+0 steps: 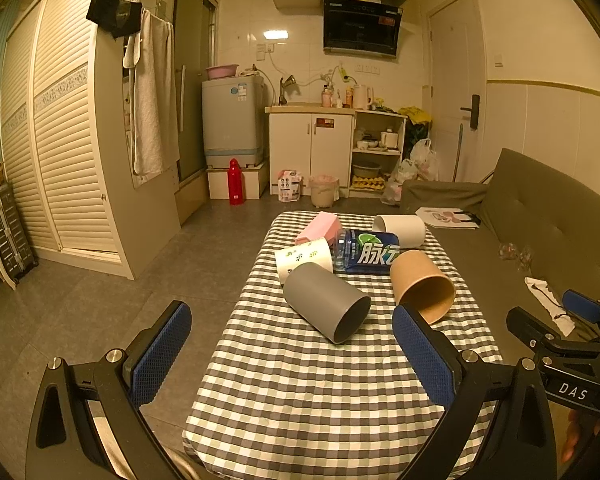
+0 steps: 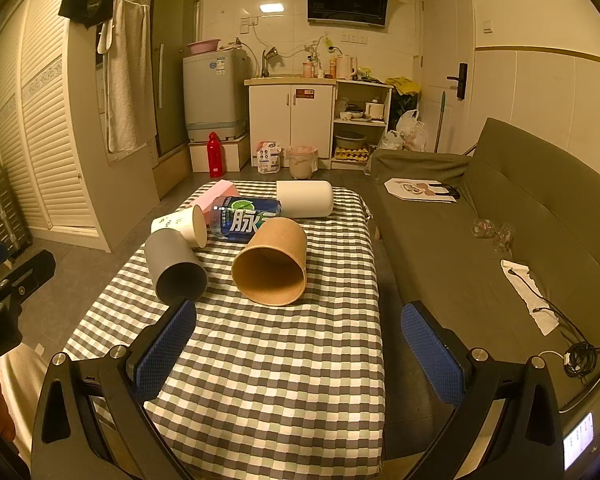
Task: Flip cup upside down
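Observation:
Several cups lie on their sides on the checked tablecloth (image 1: 300, 392) (image 2: 268, 380). A grey cup (image 1: 326, 304) (image 2: 176, 270) points its mouth toward me. Right of it lies a brown paper cup (image 1: 422, 286) (image 2: 272, 262). Behind are a leaf-print white cup (image 1: 304, 258) (image 2: 182, 224), a plain white cup (image 1: 400, 230) (image 2: 305, 199) and a pink cup (image 1: 318, 229) (image 2: 216, 194). My left gripper (image 1: 292, 356) is open, short of the grey cup. My right gripper (image 2: 298, 348) is open, short of the brown cup. Both hold nothing.
A blue drink bottle (image 1: 366, 256) (image 2: 246, 220) lies among the cups. A grey sofa (image 2: 480, 248) runs along the table's right side with a cable and cloth on it. Tiled floor lies to the left, kitchen cabinets (image 1: 310, 148) at the back.

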A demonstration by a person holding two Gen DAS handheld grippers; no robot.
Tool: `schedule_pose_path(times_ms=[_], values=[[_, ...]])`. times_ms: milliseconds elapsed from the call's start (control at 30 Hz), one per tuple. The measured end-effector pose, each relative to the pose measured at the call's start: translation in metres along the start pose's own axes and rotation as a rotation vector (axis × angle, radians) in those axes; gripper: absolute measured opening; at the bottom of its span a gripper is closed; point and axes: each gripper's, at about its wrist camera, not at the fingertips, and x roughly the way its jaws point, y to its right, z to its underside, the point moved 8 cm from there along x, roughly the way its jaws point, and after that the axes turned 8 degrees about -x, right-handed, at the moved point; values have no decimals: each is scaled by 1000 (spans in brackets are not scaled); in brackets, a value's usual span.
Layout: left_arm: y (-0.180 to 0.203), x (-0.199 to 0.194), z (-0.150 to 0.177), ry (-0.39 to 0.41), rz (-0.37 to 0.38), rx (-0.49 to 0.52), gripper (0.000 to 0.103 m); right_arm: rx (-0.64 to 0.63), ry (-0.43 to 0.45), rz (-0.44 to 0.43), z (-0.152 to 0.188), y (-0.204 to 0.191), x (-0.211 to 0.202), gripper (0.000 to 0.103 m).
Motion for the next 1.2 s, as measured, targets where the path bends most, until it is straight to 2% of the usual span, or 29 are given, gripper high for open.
schedule_pose_path(times_ms=[1200], values=[[-2,12,5,-27,-13,-2,103,-45,-22,-26,-5,-10,9,103]])
